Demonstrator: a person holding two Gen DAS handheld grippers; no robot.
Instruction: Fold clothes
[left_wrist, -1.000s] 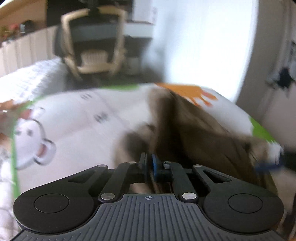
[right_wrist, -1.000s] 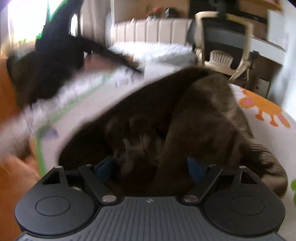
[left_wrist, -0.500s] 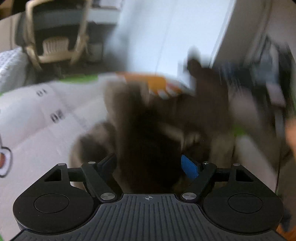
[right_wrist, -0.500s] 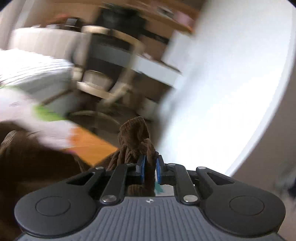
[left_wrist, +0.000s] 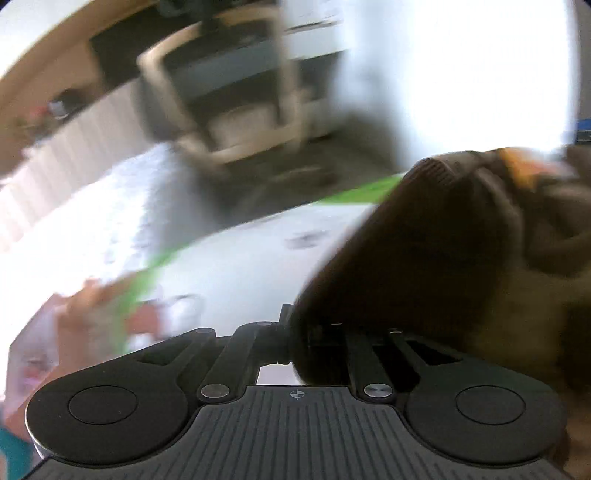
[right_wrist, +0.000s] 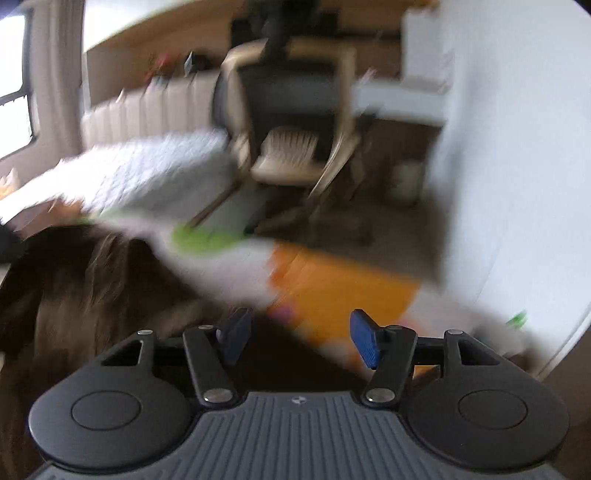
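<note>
A dark brown knitted garment hangs in folds over the white printed play mat. My left gripper is shut on an edge of it, and the cloth drapes over the right finger and hides it. In the right wrist view the same brown garment lies at the lower left on the mat. My right gripper is open and empty above the mat, its blue pads wide apart. Both views are motion-blurred.
A beige chair stands beyond the mat, in front of a dark desk. A white quilted bed lies at the left, with a white radiator behind it. A white wall is at the right. The mat has a green border and orange print.
My left gripper, open half a second ago, has shut on the garment's edge. My right gripper, shut on a bunch of the garment half a second ago, has opened and let it go.
</note>
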